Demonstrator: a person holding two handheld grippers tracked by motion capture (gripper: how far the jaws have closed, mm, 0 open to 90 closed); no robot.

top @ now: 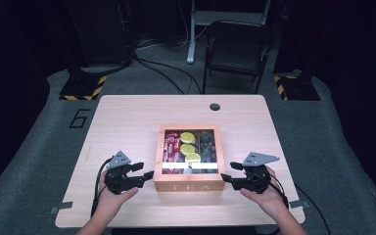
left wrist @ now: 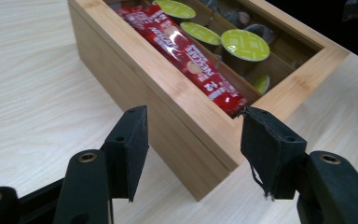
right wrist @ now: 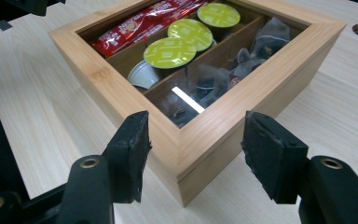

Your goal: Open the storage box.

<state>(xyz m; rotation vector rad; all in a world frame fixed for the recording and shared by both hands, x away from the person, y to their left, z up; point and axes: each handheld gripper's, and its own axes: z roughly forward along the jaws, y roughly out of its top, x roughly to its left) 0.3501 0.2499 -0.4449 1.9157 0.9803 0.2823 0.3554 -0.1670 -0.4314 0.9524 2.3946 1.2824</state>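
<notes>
The tea box (top: 189, 186) was pale, smooth bamboo-like wood with a glossy clear lid pane that caught a white glare. Inside it, the red sachets (left wrist: 186, 56) looked like shiny foil, and the green capsule lids (right wrist: 169, 52) matt. The table (top: 127, 117) was light woodgrain laminate; the gripper pads (right wrist: 131, 144) were matt black with frayed edges.
</notes>
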